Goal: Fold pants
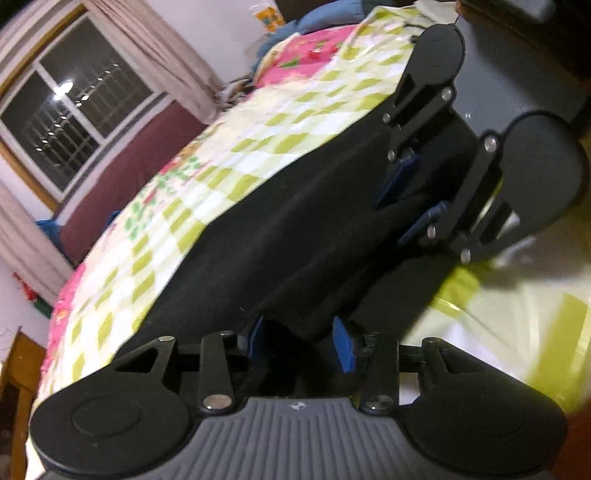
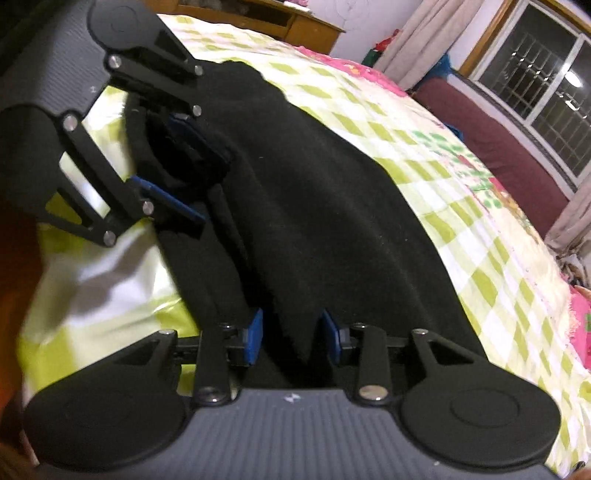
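Black fleecy pants [image 1: 280, 236] lie spread on the bed, near edge lifted and bunched in folds.

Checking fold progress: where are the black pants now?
In both wrist views the black pants lie on the checkered bedspread, one end pinched by the left gripper and right gripper.

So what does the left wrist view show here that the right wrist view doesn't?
Only the left wrist view shows the blue bedding heaped at the bed's far end. Only the right wrist view shows the wooden furniture beyond the bed. Both show the black pants on the checkered bedspread, the window, and the left gripper and right gripper, each with pants fabric between its blue pads.
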`<state>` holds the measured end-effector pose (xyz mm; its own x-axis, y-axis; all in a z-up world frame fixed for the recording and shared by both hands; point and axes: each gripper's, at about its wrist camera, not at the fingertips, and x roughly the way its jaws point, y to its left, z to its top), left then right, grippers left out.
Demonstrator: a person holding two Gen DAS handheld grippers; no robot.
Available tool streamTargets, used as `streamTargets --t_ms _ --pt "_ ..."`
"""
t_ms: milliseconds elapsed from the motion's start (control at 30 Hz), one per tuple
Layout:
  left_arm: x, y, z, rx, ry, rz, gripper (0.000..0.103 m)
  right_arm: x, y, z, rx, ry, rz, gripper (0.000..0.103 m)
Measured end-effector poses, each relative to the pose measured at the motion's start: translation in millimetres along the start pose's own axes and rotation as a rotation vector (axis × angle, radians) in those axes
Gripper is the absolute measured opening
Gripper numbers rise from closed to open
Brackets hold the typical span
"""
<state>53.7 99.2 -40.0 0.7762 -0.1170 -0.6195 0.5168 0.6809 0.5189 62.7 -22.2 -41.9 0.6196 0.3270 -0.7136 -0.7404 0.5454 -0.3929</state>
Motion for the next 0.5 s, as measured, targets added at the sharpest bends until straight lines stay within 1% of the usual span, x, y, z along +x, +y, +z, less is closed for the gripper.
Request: streamTargets --t_ms 33,67,100,133,167,200,267,333,400,433,467,500 --pt "2.1 1.0 1.0 0.005 0.003 -0.002 0.055 1.8 -4.2 3.3 0.025 0.013 0.01 0.027" --pt "2.8 2.5 1.8 0.012 0.01 -0.011 0.051 1.7 -8.3 6.8 0.052 0.025 0.028 0.009" --pt "1.9 4.7 2.1 0.014 0.019 -0.031 0.044 -1.4 -11.8 10.1 0.066 0.032 0.047 0.005" --pt "-1.7 7.5 1.8 0.012 0.027 -0.06 0.032 -6.4 -10.1 11.9 0.062 0.029 0.053 0.005" --pt "-5.8 10.5 0.7 0.002 0.03 -0.086 0.029 -14.0 -9.4 13.7 0.057 0.021 0.06 0.004" --pt "-11.8 12.5 -0.7 -0.009 0.027 -0.102 0.028 -22.8 -10.0 14.9 0.059 0.013 0.07 0.004" --pt "-25.7 13.4 -3.8 -0.018 0.019 -0.112 0.023 -40.4 -10.2 14.7 0.079 -0.004 0.091 0.004" --pt "-36.1 12.2 -6.5 -0.036 0.022 -0.13 0.021 -48.5 -14.6 11.2 0.082 -0.015 0.105 0.004" --pt "-37.4 5.9 -12.8 -0.047 0.045 -0.149 0.022 -40.5 -8.7 5.3 0.073 -0.004 0.112 0.005" --pt "-33.0 0.2 -17.8 -0.038 0.068 -0.139 0.023 -26.2 -1.8 4.5 0.071 0.028 0.119 0.007" --pt "-28.8 -3.8 -22.8 -0.033 0.091 -0.128 0.023 -11.5 6.3 1.7 0.064 0.093 0.135 0.01" --pt "-28.5 -4.4 -25.5 -0.037 0.1 -0.119 0.024 -4.5 10.3 -0.3 0.053 0.097 0.117 0.011"
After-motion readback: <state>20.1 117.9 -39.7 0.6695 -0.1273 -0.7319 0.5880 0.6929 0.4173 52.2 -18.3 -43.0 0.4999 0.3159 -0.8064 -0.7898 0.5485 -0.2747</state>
